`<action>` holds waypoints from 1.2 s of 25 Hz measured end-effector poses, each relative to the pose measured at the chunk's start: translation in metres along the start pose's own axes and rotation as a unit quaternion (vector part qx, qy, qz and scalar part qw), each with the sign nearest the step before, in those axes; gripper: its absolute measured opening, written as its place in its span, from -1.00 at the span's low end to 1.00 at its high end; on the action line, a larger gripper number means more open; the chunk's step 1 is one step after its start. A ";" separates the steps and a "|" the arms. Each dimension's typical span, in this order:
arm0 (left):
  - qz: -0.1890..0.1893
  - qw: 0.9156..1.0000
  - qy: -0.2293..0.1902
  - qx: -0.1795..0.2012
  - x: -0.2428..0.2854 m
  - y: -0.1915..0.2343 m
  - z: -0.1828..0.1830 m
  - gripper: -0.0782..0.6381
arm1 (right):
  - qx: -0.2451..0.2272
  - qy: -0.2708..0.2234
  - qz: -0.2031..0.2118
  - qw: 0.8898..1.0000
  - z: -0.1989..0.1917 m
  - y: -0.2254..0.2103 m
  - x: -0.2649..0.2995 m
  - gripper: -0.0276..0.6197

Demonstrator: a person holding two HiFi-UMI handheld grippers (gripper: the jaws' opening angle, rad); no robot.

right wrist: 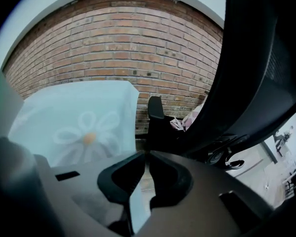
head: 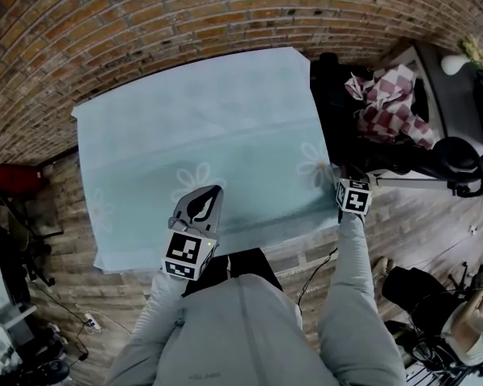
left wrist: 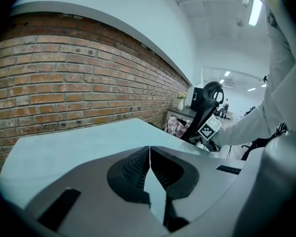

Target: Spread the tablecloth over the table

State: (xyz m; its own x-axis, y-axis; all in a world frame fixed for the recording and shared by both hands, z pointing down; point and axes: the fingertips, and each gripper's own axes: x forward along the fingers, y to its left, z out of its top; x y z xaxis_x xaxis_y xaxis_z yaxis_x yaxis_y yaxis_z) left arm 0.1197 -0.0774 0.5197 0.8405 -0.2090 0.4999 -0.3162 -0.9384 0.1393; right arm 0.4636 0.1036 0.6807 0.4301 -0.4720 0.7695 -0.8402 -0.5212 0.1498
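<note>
Pale blue tablecloth with white daisy prints (head: 201, 127) lay spread flat against red brick wall (head: 145, 22), near edge hanging in front of person. Left gripper (left wrist: 149, 148) hovered over cloth's near middle, jaws pressed together, nothing clearly clamped. Right gripper (right wrist: 147, 154) sat at cloth's near right corner beside daisy print, jaws likewise together; pale cloth showed behind tips, pinch on it unclear. Black office chair (head: 346, 87) stood just right of cloth.

The person wore a pale grey long-sleeved top (head: 241, 328). The left gripper (head: 212, 191) had a light grey shell and black ribbed pads (left wrist: 135, 169); the right gripper (right wrist: 147, 156) looked darker. Black-and-white square markers covered the left cube (head: 189, 254) and the right cube (head: 353, 197).
</note>
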 end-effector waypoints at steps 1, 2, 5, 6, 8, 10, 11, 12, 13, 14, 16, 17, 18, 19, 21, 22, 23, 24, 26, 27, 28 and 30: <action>0.001 1.000 -0.002 -0.002 -0.002 0.002 0.001 -0.71 | 0.004 -0.007 0.000 1.000 0.004 0.001 -0.004 -0.83; 0.002 1.000 -0.004 -0.004 -0.004 0.003 0.003 -0.71 | 0.007 -0.014 0.000 1.000 0.007 0.003 -0.009 -0.83; 0.006 1.000 -0.013 -0.007 -0.010 0.008 0.008 -0.71 | 0.016 -0.034 0.000 0.999 0.018 0.010 -0.023 -0.83; 0.008 1.000 -0.017 -0.007 -0.013 0.009 0.010 -0.71 | 0.019 -0.040 0.001 0.999 0.021 0.014 -0.028 -0.83; 0.013 1.000 -0.026 -0.007 -0.020 0.012 0.014 -0.71 | 0.024 -0.054 0.004 0.998 0.027 0.020 -0.039 -0.83; 0.020 0.999 -0.036 -0.006 -0.027 0.016 0.019 -0.71 | 0.027 -0.072 0.008 0.997 0.036 0.028 -0.050 -0.83; 0.024 0.999 -0.042 -0.006 -0.031 0.018 0.021 -0.71 | 0.027 -0.081 0.010 0.996 0.042 0.032 -0.056 -0.83; 0.028 0.998 -0.048 -0.005 -0.035 0.020 0.024 -0.71 | 0.026 -0.091 0.013 0.995 0.048 0.036 -0.062 -0.83; 0.032 0.998 -0.054 -0.005 -0.039 0.022 0.027 -0.71 | 0.024 -0.100 0.016 0.995 0.055 0.041 -0.068 -0.83; 0.037 0.997 -0.060 -0.005 -0.043 0.024 0.030 -0.71 | 0.022 -0.110 0.020 0.994 0.063 0.046 -0.074 -0.83; 0.046 0.996 -0.073 -0.005 -0.052 0.027 0.037 -0.71 | 0.013 -0.129 0.030 0.991 0.078 0.059 -0.088 -0.83; 0.050 0.996 -0.079 -0.003 -0.056 0.029 0.040 -0.71 | 0.008 -0.139 0.036 0.990 0.086 0.067 -0.094 -0.83; 0.055 0.995 -0.084 -0.001 -0.061 0.030 0.043 -0.71 | 0.002 -0.150 0.042 0.988 0.094 0.076 -0.101 -0.83; 0.059 0.994 -0.089 0.002 -0.066 0.031 0.046 -0.71 | -0.005 -0.163 0.048 0.986 0.103 0.085 -0.108 -0.83; 0.069 0.992 -0.102 0.007 -0.075 0.034 0.054 -0.71 | -0.016 -0.189 0.061 0.980 0.122 0.104 -0.123 -0.83; 0.074 0.991 -0.109 0.007 -0.080 0.036 0.057 -0.71 | -0.022 -0.201 0.070 0.977 0.132 0.114 -0.130 -0.83; 0.079 0.990 -0.115 0.007 -0.085 0.038 0.061 -0.71 | -0.027 -0.214 0.080 0.973 0.143 0.124 -0.138 -0.83; 0.085 0.989 -0.121 0.007 -0.090 0.041 0.064 -0.71 | -0.029 -0.227 0.092 0.969 0.153 0.134 -0.147 -0.83; 0.096 0.987 -0.132 0.009 -0.100 0.046 0.070 -0.71 | -0.026 -0.254 0.120 0.959 0.175 0.154 -0.164 -0.83; 0.102 0.985 -0.137 0.010 -0.106 0.050 0.072 -0.71 | -0.024 -0.267 0.135 0.954 0.185 0.165 -0.172 -0.83; 0.109 0.984 -0.142 0.010 -0.112 0.054 0.074 -0.71 | -0.023 -0.279 0.150 0.948 0.194 0.176 -0.181 -0.83; 0.125 0.981 -0.148 0.011 -0.125 0.063 0.076 -0.71 | -0.017 -0.298 0.184 0.937 0.209 0.200 -0.196 -0.84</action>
State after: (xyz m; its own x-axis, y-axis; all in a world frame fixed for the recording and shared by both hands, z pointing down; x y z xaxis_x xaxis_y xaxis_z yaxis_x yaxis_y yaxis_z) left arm 0.0281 -0.1317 0.4007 0.8298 -0.5012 0.2455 -0.5220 -0.8526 0.0238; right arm 0.2805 -0.0566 0.4302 0.2096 -0.9331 0.2923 -0.9732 -0.2280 -0.0303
